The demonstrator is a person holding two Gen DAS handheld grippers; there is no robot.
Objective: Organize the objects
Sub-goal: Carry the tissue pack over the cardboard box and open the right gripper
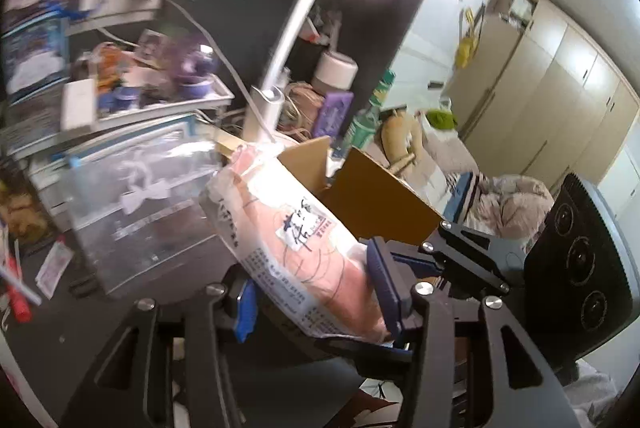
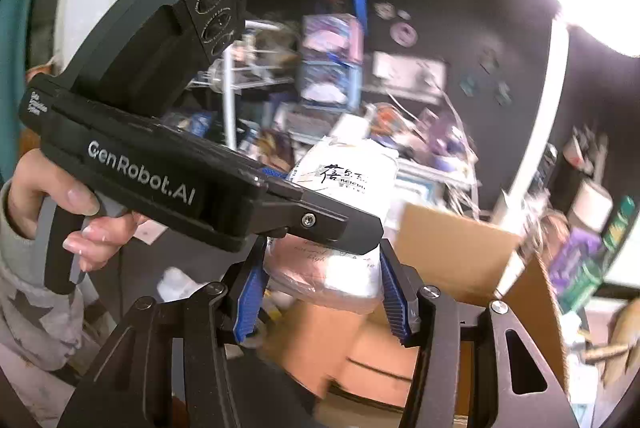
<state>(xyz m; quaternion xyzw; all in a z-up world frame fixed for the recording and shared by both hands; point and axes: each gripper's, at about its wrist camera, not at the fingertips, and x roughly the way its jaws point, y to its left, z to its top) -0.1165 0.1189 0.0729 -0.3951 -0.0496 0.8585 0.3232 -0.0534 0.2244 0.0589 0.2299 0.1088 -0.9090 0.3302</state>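
Two grippers share one pink plastic-wrapped pack (image 1: 304,248): the left gripper (image 1: 316,292) pinches its lower end between blue fingers (image 1: 384,288), and the right gripper (image 2: 320,296) seems, through blur, clamped likewise. Soft, light and slippery, it wants a mid-body hold. Rightward, a cardboard box (image 1: 380,195) stands open above the dark cluttered table (image 1: 80,328).

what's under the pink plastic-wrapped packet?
Beneath the pink plastic-wrapped packet, held by both tongs, left and right, sits the open brown cardboard box. Its contents are blurred and partly covered.
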